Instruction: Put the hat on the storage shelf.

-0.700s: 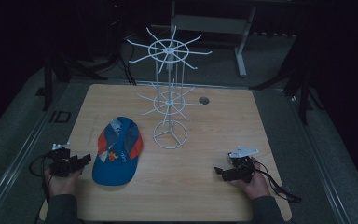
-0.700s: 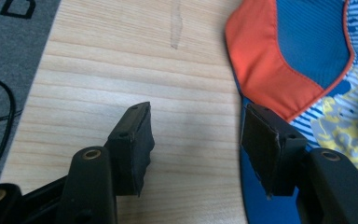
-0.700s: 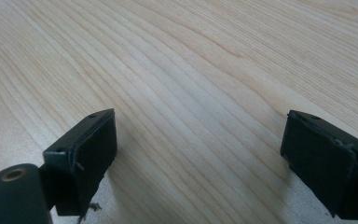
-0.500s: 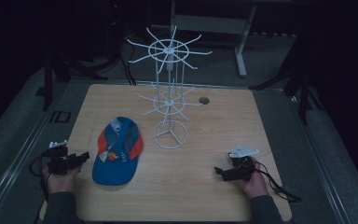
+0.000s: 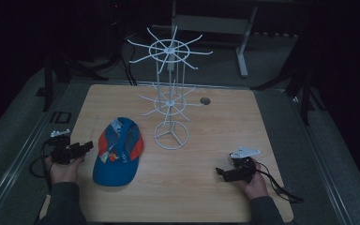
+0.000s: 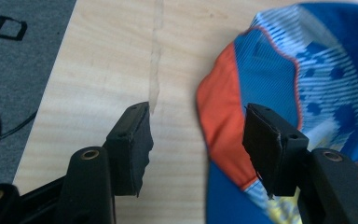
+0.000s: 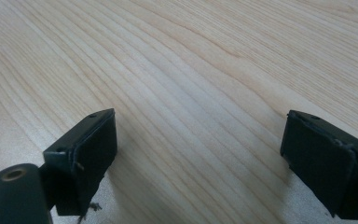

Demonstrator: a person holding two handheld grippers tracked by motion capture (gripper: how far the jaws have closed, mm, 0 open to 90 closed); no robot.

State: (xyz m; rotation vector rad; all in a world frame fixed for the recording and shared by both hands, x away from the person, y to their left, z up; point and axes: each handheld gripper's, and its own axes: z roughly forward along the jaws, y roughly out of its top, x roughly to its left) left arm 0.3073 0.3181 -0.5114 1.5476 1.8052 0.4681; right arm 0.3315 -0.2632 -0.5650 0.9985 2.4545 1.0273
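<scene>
Light wood-grain bench (image 5: 206,197), rounded corners, small round grommet hole (image 5: 205,101) near the far edge. White wire display rack (image 5: 170,93) stands mid-bench: thin pole, two tiers of radiating spoke hooks, ring base with three struts. Baseball cap (image 5: 118,151) lies on the bench left of the rack base, soft fabric, blue crown with orange side panels and pale striped/patterned print, a small coloured graphic on it too small to read; bill points toward the person's side. Left claw (image 5: 85,146) held in the left hand (image 5: 64,168) at the bench's left edge, black, jaws pointing right toward the cap, just beside it, not touching. In the left gripper view the left claw (image 6: 196,149) is spread wide, nothing held; blocky black pads with rough, chipped edges; the cap (image 6: 298,88) orange panel edge sits partly between the jaws and behind the right-hand pad, bare wood behind the other. Dark grey mat (image 6: 9,70) at that view's left edge carries large black letters, partly cut off, reads something like "ID". Right claw (image 5: 222,172) in the right hand (image 5: 253,180) on the bench's near right part, grey three-cornered plate on top, cable trailing right; well apart from the cap. In the right gripper view the right claw (image 7: 200,158) is wide open and empty, over bare wavy wood grain.
</scene>
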